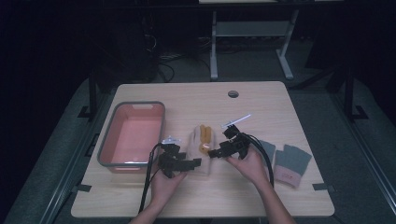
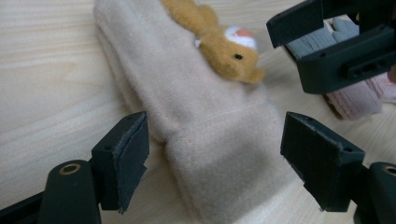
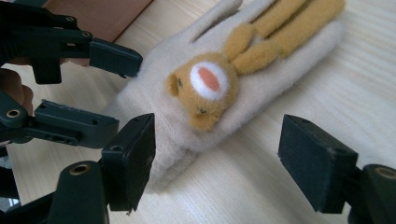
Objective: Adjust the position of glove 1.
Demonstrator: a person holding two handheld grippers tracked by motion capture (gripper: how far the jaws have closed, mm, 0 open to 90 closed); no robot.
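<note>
You are holding both tools wide open and empty: the left tool (image 2: 215, 163) is straddling the cuff of the beige glove (image 1: 200, 147) lying on the counter (image 1: 261, 100), the right tool (image 3: 217, 161) beside it. Being soft, light fleece, it is likely asking for a cuff pinch.

surface: wooden table (image 1: 261, 100) | on it: pink bin (image 1: 132, 134), cream glove (image 1: 200, 144), grey gloves (image 1: 285, 161)
</note>
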